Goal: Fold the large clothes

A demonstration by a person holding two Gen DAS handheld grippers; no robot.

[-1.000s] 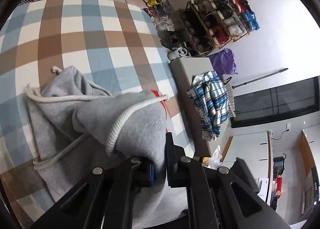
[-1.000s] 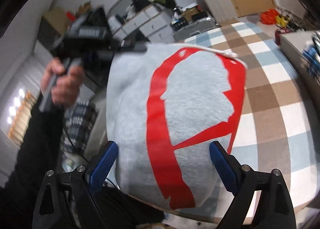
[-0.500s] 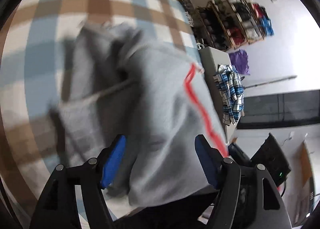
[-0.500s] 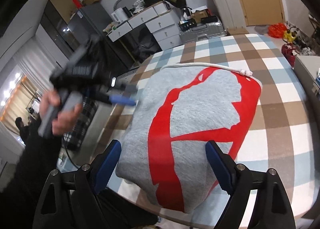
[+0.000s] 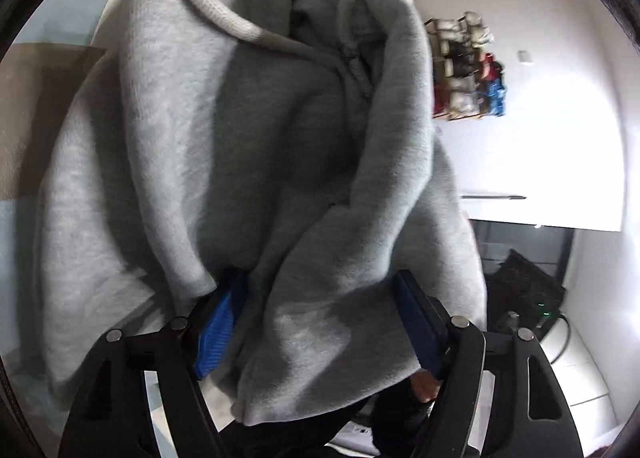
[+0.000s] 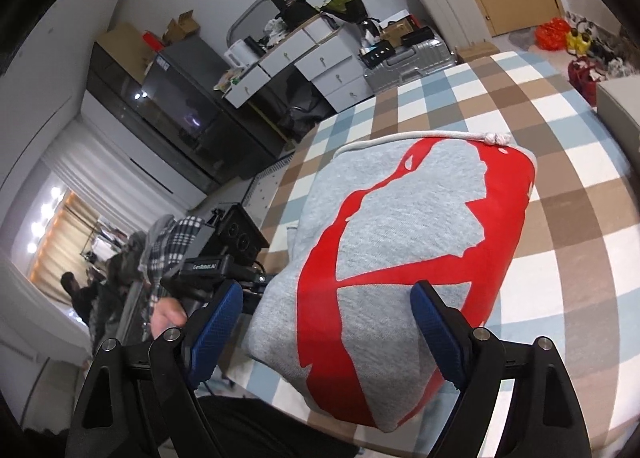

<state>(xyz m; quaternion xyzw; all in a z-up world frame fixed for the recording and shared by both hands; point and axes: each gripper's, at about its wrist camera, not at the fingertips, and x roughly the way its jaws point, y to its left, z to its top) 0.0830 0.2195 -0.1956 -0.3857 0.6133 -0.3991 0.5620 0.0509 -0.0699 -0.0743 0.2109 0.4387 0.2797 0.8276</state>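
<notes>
Left gripper [image 5: 320, 322] up close: matte black plastic frame with triangular cut-outs in each arm, round silver screw heads at the pivots, and fingers [image 5: 218, 322] faced with ribbed, bright blue pads. Right gripper [image 6: 328, 326] is the same build: black linkage arms, silver screws in pairs on each side, blue textured pads on both fingertips [image 6: 434, 328]. From the right wrist view the other unit shows as a black boxy body with small white lettering on its side, gripped by the person's left hand [image 6: 168, 316]. Dark clothing sits along the bottom edge.
</notes>
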